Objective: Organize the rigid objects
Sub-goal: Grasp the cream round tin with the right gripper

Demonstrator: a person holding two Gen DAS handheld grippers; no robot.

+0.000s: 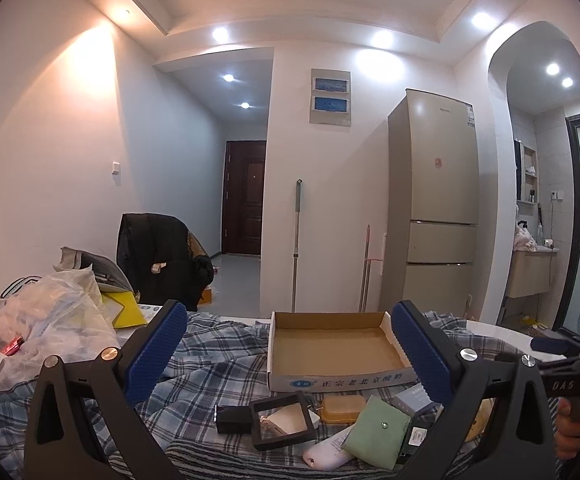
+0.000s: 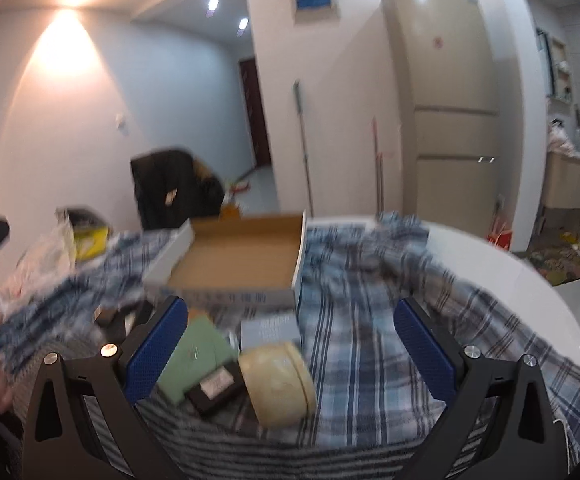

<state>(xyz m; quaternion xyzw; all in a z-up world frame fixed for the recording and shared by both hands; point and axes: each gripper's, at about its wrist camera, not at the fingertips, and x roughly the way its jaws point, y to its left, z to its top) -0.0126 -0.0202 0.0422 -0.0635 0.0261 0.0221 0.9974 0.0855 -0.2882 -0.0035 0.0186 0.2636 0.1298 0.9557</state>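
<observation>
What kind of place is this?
Probably a small apartment's living area: a tall fridge against the wall, a hallway to a dark entrance door, and a washroom alcove with a sink cabinet.

Cardboard tray (image 1: 332, 354) on cloth (image 1: 217, 364); small items (image 1: 374, 426) before tray.
</observation>
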